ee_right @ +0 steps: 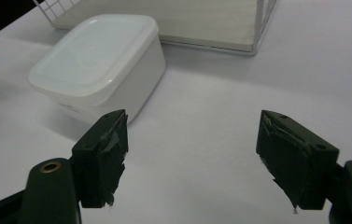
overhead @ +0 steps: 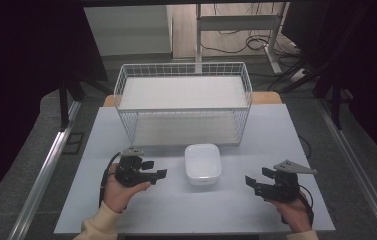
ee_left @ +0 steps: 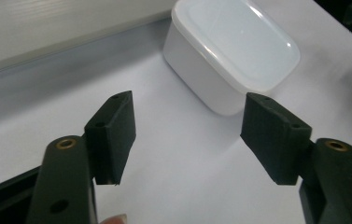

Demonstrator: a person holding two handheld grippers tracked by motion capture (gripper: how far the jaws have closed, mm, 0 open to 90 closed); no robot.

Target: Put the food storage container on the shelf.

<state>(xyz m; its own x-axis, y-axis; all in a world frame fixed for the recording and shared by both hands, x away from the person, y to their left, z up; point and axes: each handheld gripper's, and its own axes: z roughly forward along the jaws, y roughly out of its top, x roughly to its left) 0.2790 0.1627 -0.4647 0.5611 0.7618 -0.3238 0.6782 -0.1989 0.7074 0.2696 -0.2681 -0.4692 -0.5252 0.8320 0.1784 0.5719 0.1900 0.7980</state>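
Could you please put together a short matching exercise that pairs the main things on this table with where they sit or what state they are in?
Things:
1. white lidded container
2. wire basket
3. left gripper
4. right gripper

Places or states:
A. open, held at the table's right edge
B. at the far side of the table, with a white liner inside
C. shut with its lid, in the middle between the two grippers
D. open, held just left of the container

Pairs: 1-C, 2-B, 3-D, 4-A

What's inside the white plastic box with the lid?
You cannot tell. The white rectangular plastic box has its white lid shut on top, covering the inside. It sits on the pale table, untouched.
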